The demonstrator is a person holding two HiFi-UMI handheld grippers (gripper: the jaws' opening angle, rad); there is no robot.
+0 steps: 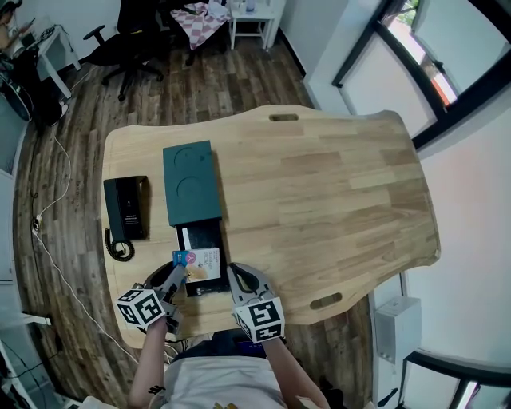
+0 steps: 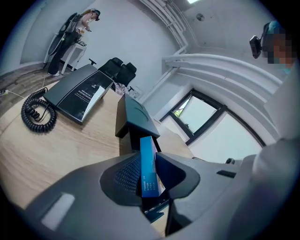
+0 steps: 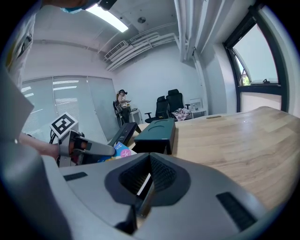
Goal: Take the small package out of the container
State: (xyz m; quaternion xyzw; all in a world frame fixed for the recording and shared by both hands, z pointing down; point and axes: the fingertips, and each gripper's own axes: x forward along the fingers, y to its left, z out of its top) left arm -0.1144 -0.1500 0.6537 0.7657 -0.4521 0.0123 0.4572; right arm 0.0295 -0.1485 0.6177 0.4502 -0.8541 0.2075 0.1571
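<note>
A dark green box sleeve [image 1: 192, 182] lies on the wooden table [image 1: 319, 192], and its black inner tray [image 1: 204, 238] is slid out toward me. The small blue, white and pink package [image 1: 196, 262] stands over the tray's near end. My left gripper [image 1: 180, 274] is shut on it; in the left gripper view the package's blue edge [image 2: 148, 149] is pinched between the pads of that gripper [image 2: 149, 161]. My right gripper [image 1: 235, 276] sits at the tray's near right corner. In its own view its jaws [image 3: 149, 161] are shut on a thin strip, apparently the tray's wall.
A black desk telephone [image 1: 126, 208] with a coiled cord [image 2: 38, 112] lies left of the green sleeve [image 2: 136, 115]. Office chairs [image 1: 132, 40] and a small white table [image 1: 255, 20] stand beyond the table's far edge. A window wall [image 1: 447, 88] runs along the right.
</note>
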